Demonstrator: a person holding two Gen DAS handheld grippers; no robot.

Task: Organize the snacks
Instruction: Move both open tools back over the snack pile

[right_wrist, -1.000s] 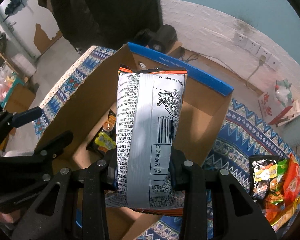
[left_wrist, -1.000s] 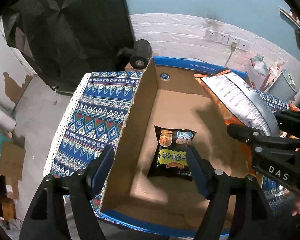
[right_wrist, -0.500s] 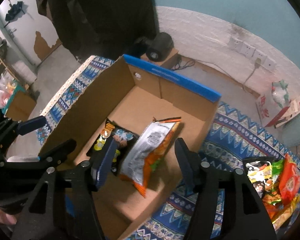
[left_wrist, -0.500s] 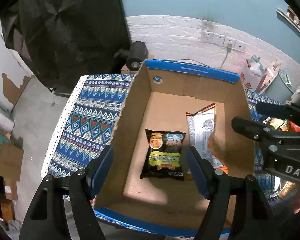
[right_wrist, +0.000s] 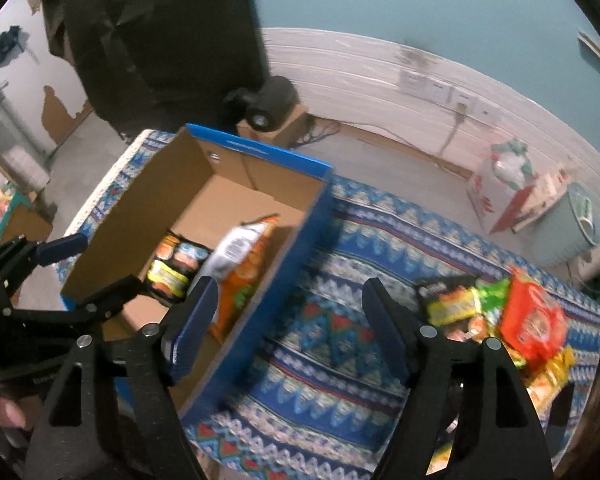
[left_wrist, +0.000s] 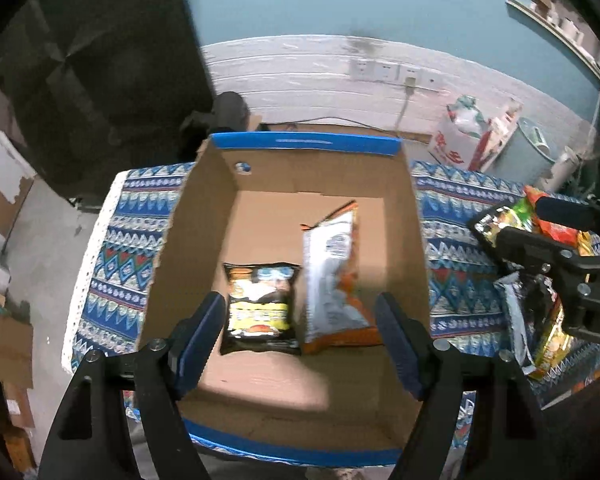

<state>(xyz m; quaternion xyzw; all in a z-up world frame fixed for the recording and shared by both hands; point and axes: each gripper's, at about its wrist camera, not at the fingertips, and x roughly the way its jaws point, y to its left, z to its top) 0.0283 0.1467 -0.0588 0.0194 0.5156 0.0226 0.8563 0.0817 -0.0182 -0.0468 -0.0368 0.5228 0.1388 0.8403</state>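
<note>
An open cardboard box (left_wrist: 204, 224) with blue rims stands on a patterned blue cloth. Inside lie a black snack bag (left_wrist: 260, 308) and a white-and-orange chip bag (left_wrist: 332, 280), side by side. My left gripper (left_wrist: 300, 344) is open and empty above the box's near end. My right gripper (right_wrist: 288, 328) is open and empty, over the cloth (right_wrist: 340, 340) just right of the box (right_wrist: 292, 248). A pile of loose snack packets (right_wrist: 520, 320) lies on the cloth at the right; it also shows in the left wrist view (left_wrist: 540, 312). The right gripper's body (left_wrist: 560, 264) is over that pile.
A black lamp-like device (right_wrist: 272, 104) on a small carton stands behind the box. A white carton (right_wrist: 504, 188) and a pale bin (right_wrist: 572, 224) stand on the floor at the back right. A wall with sockets (left_wrist: 384, 70) runs behind. The cloth's left edge (left_wrist: 96, 248) drops to the floor.
My right gripper opened and let the white-and-orange chip bag fall into the box beside the black bag, then swung right toward the snack pile. My left gripper pulled back slightly.
</note>
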